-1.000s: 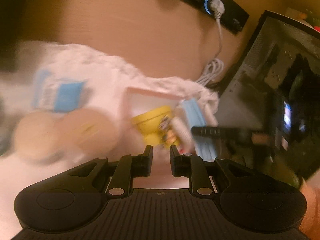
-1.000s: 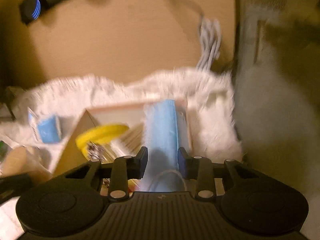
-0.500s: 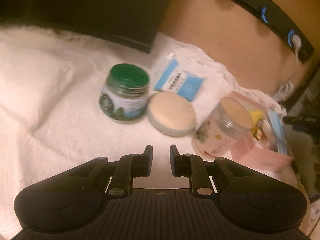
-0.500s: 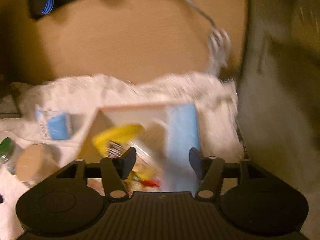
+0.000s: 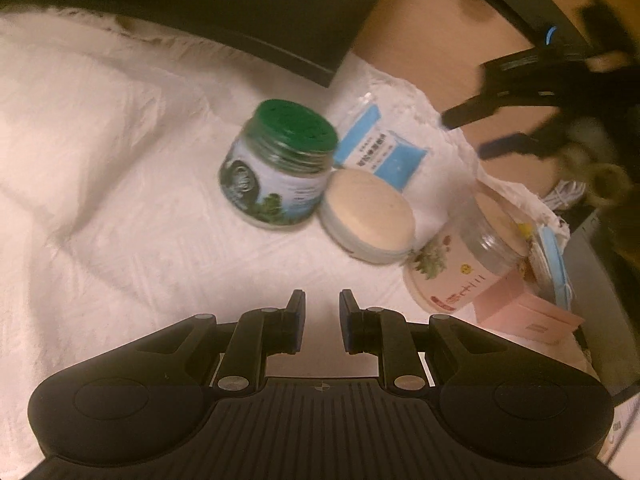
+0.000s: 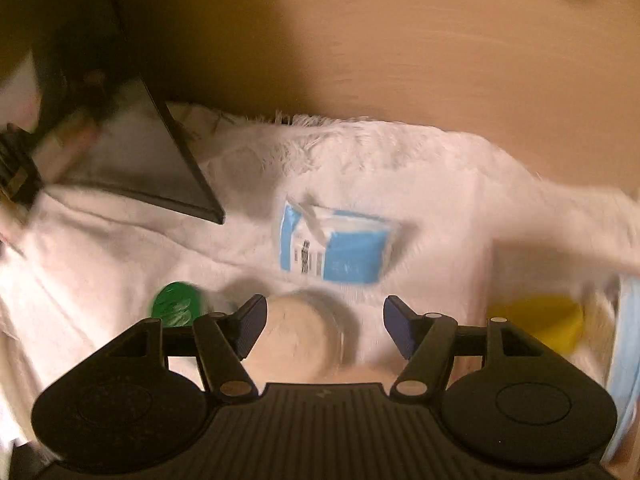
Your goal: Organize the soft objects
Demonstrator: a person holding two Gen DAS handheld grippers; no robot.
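Observation:
A blue-and-white soft packet [image 5: 384,152] [image 6: 336,248] lies flat on the white towel [image 5: 100,160]. To the right, a pink box [image 5: 524,312] holds a blue face mask [image 5: 554,256] [image 6: 624,344] and a yellow item [image 6: 540,316]. My left gripper [image 5: 322,308] hovers over bare towel in front of the jars, its jaws a narrow gap apart with nothing between them. My right gripper [image 6: 324,312] hangs above a tan-lidded jar [image 6: 296,336]; its jaws stand wide, are closing and grip nothing. It shows blurred [image 5: 464,134] in the left wrist view.
A green-lidded jar [image 5: 280,172] [image 6: 174,308], a flat tan-lidded jar [image 5: 366,216] and a clear tan-lidded jar [image 5: 468,256] stand together on the towel. A black screen [image 6: 132,160] leans at the back left. Wooden desk and a black power strip [image 5: 520,0] lie behind.
The right gripper opened off the blue mask, left it in the pink box and swung left over the jars. The left gripper swung left from the box to the jars.

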